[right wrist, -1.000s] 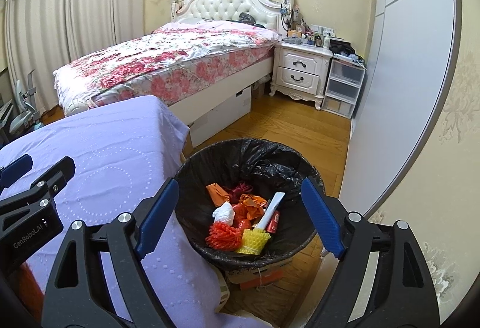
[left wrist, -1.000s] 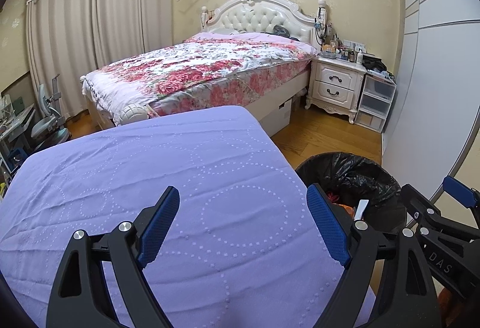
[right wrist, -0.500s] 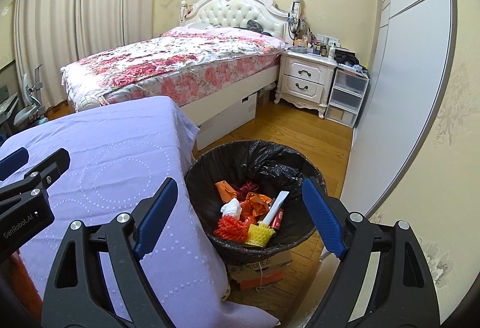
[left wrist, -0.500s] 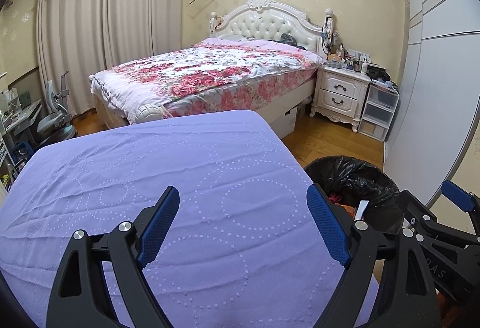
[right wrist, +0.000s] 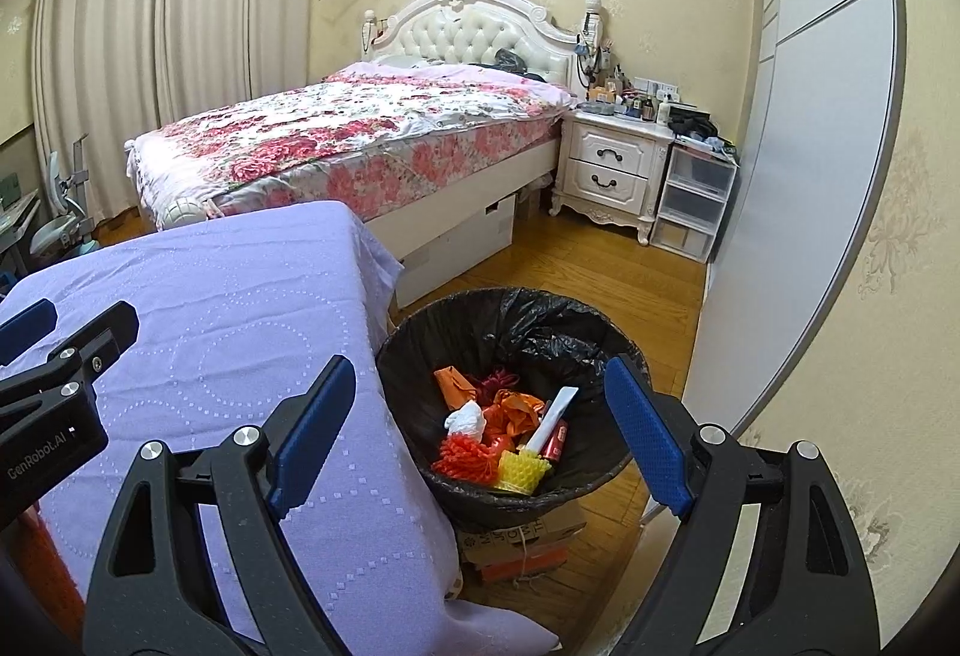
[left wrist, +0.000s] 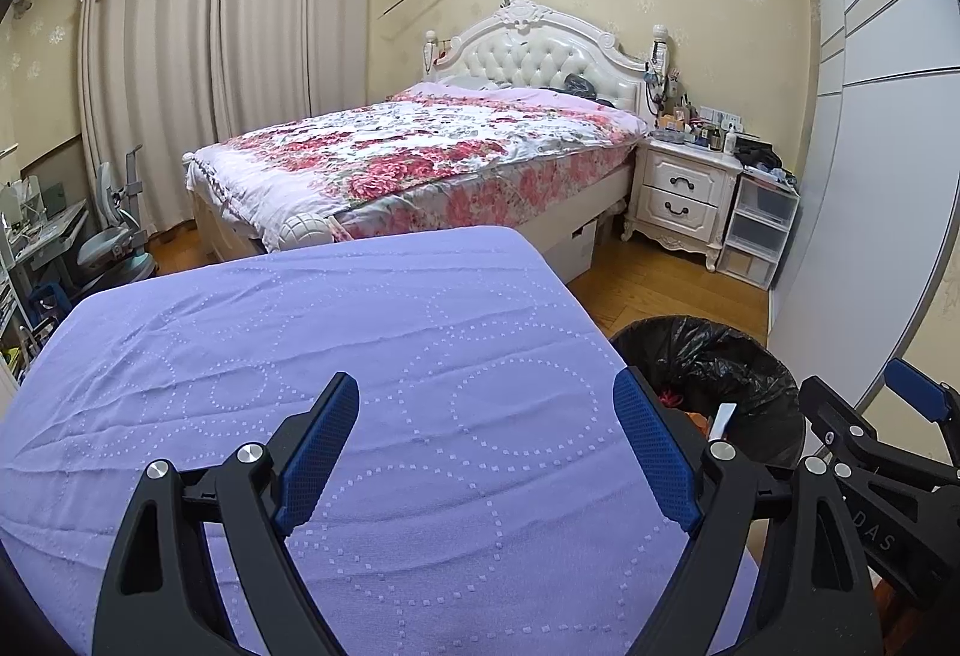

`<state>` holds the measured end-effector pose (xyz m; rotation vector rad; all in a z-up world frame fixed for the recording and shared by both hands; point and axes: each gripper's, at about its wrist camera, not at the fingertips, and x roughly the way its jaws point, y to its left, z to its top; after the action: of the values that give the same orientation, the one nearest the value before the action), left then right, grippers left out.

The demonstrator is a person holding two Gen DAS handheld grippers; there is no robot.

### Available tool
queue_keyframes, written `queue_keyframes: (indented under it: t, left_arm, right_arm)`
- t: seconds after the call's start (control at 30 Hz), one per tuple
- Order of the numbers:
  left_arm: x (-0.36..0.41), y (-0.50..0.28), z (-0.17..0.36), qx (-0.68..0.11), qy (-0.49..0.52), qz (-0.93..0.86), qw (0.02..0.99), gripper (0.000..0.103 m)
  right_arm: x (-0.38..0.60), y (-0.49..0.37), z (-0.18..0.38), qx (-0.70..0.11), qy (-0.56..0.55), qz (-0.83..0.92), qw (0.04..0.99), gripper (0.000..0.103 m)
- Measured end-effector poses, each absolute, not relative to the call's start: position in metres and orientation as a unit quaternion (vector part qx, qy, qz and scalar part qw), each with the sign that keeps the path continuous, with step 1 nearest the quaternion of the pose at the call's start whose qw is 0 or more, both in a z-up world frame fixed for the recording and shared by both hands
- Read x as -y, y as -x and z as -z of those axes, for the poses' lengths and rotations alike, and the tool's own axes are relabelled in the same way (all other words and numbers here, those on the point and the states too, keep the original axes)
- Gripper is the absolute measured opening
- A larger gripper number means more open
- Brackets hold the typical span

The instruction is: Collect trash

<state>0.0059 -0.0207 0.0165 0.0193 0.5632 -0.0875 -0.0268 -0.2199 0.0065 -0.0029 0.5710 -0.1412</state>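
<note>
Left wrist view: the left gripper (left wrist: pixel 486 452) hangs over the table with the lilac cloth (left wrist: pixel 312 356), its blue-padded jaws spread wide with nothing between them — only dotted fabric shows in the gap. Just beyond and to the right of its right finger, off the table's edge, stands the trash bin (left wrist: pixel 738 362) lined with a black bag; a few red and orange scraps and a white strip are visible at its near side, mostly hidden by the finger. Further right, beside the bin, part of the right gripper (left wrist: pixel 888 416) enters the frame; from this side its spread cannot be judged. Far ahead of the claw lie the bed with a floral cover (left wrist: pixel 420 146) and, to its right, a white nightstand (left wrist: pixel 684 194)

Right wrist view: the right gripper (right wrist: pixel 480 416) is also wide open and holds nothing. Straight ahead between its fingers, and lower than the tabletop, sits the trash bin (right wrist: pixel 516 320), touching or nearly touching the table's hanging cloth (right wrist: pixel 228 296) on its left. Inside lies the trash (right wrist: pixel 510 428) — orange wrappers, a white crumpled piece, a red mesh, a yellow mesh and a white tube leaning toward the right wall. Under the bin a flat cardboard box (right wrist: pixel 516 536) rests on the wooden floor. At the left edge, over the cloth, the left gripper (right wrist: pixel 54 332) shows from the side
</note>
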Motion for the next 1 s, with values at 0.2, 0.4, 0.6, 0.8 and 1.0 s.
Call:
queue_keyframes:
  t: [0.2,0.4,0.6,0.8,1.0]
  left_arm:
    - [0.0212,-0.0044,-0.0161,-0.279,-0.01,0.044,0.959,0.084]
    - [0.0218,-0.0036,-0.0156,-0.279,-0.011,0.043,0.959,0.084]
    - [0.022,-0.004,-0.0156,-0.279,-0.011,0.044,0.959,0.084]
    - [0.0222,-0.0039,-0.0158,-0.28,-0.011,0.043,0.959,0.084]
    - [0.0225,-0.0039,-0.0157,-0.279,-0.011,0.044,0.959,0.084]
  right_arm:
    - [0.2212,0.0266,-0.0056,-0.283,0.001,0.07,0.957,0.083]
    - [0.2214,0.0265,-0.0054,-0.282,0.0,0.07,0.957,0.083]
    - [0.2215,0.0266,-0.0055,-0.282,0.001,0.07,0.957,0.083]
    - [0.2218,0.0265,-0.0052,-0.282,0.0,0.07,0.957,0.083]
    - [0.2217,0.0267,-0.0054,-0.282,0.0,0.07,0.957,0.083]
